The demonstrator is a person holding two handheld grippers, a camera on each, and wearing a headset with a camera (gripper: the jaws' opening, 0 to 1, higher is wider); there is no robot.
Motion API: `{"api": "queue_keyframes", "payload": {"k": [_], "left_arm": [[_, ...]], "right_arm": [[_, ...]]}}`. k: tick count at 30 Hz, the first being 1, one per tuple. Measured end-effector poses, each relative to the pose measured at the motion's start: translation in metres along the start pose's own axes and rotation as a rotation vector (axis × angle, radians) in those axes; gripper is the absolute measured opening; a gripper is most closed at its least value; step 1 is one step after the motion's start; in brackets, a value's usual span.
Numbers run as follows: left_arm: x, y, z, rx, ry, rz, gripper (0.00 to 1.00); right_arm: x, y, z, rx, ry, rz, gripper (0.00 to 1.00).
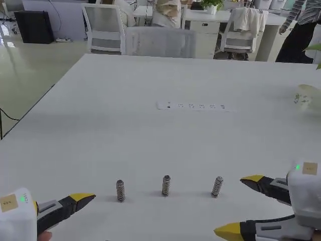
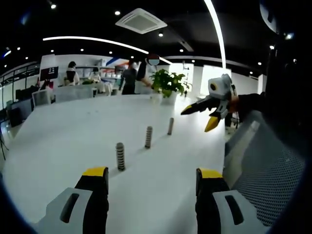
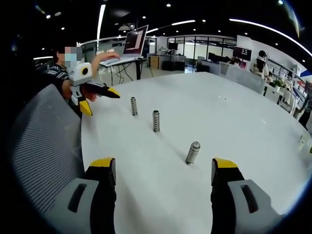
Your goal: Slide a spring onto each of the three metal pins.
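right, looking down on a white table (image 1: 150, 140) with three springs in a row near the front edge: left spring (image 1: 120, 191) upright, middle spring (image 1: 166, 186) upright, right spring (image 1: 217, 187) leaning a touch to the right. seated round the pins (image 1: 166, 177), by the look of it, with just a dark tip peeking out of each coil. well apart from one another, evenly spread. left gripper (image 2: 151, 171) low at the near left, yellow-tipped jaws spread wide, nothing between them, aimed along the row from the left spring's side and held short of it. right gripper (image 1: 238, 205) at the near right, jaws likewise gaping and empty, near the right spring but not touching. further back, flush in the tabletop, a socket strip (image 1: 195, 106) with small markings, too tiny to read. over in the right gripper view, an open laptop (image 3: 134, 41) on a desk behind, screen lit, nothing legible on it. grey mesh chair (image 3: 44, 146) just beside the table edge; a leafy plant (image 2: 168, 83) beyond the table in the left gripper view.
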State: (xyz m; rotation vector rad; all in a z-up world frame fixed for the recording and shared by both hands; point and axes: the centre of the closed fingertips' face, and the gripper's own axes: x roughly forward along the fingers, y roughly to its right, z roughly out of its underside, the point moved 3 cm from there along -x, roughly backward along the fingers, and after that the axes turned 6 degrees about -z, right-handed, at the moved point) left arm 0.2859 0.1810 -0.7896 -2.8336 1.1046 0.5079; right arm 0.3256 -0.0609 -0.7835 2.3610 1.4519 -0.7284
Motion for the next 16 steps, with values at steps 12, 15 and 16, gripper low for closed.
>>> {"api": "queue_keyframes", "payload": {"k": [12,15,16], "left_arm": [[0.0009,0.0008,0.0005,0.001,-0.003,0.002,0.69],[0.0011,0.0009,0.0006,0.002,-0.004,0.002,0.68],[0.0011,0.0010,0.0006,0.002,-0.004,0.003,0.68]], "right_arm": [[0.0009,-0.0007,0.0019,-0.001,-0.004,-0.004,0.80],[0.0012,-0.0009,0.0028,-0.002,-0.008,-0.005,0.80],[0.0012,-0.0010,0.0029,-0.002,-0.009,-0.006,0.80]]}}
